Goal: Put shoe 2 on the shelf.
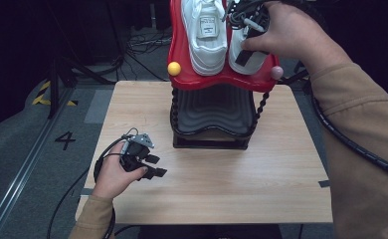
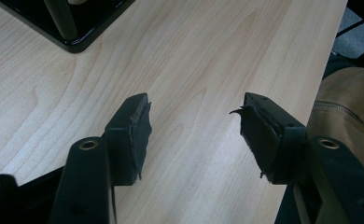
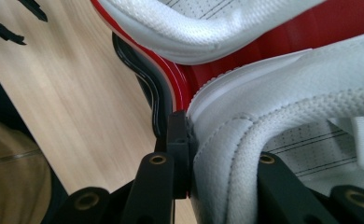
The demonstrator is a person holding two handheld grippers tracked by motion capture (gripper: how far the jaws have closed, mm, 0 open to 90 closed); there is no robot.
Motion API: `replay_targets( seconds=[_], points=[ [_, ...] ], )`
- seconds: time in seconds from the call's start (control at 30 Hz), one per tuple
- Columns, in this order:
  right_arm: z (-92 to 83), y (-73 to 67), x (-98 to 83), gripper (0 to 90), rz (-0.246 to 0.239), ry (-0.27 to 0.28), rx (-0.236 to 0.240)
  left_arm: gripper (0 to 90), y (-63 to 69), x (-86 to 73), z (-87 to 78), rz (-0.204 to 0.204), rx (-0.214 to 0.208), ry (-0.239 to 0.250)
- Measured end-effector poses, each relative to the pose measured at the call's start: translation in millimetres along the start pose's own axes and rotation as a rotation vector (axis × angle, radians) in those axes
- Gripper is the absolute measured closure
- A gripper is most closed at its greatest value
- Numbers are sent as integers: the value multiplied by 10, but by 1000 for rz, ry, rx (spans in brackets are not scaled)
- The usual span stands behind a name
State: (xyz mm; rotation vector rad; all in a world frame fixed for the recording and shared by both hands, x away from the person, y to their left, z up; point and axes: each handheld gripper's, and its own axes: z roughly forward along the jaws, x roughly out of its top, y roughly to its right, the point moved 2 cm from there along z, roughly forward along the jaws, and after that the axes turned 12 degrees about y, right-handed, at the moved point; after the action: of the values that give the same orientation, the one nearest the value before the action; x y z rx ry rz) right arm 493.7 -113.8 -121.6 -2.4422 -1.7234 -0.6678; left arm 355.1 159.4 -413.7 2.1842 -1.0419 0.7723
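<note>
- The right gripper (image 1: 249,47) is up at the red top shelf (image 1: 182,64) of the rack on the counter (image 1: 281,164), with its jaws straddling the heel collar of the right-hand white sneaker (image 3: 283,107): one jaw outside the heel, the other inside the shoe.
- The padded collar sits pinched between the jaws, so the grip looks made, or very nearly so.
- That sneaker rests on the shelf beside its partner, the left-hand white sneaker (image 1: 204,35); neither has been lifted off yet.
- The left gripper (image 1: 149,167) lies low over the counter near its front left part, jaws spread wide with nothing between them.
- Judged from this, the work is at an early stage: the shoe is grasped, while lifting it clear of the shelf and placing it elsewhere remain to be done.
- The black lower shelf (image 1: 212,117) stands bare.
</note>
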Motion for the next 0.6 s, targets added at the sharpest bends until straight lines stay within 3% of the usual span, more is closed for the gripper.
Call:
replay_targets(
  seconds=[0.3,0.4,0.6],
  points=[
    [154,-80,27,753,-38,-30,-32,432,-12,-9,-3,-6,2,2],
    [157,-94,20,726,-40,-25,-48,432,-13,-10,3,-5,-2,0],
    [111,-88,-13,637,-11,17,-35,432,-7,-2,7,-2,-1,-4]
  ],
)
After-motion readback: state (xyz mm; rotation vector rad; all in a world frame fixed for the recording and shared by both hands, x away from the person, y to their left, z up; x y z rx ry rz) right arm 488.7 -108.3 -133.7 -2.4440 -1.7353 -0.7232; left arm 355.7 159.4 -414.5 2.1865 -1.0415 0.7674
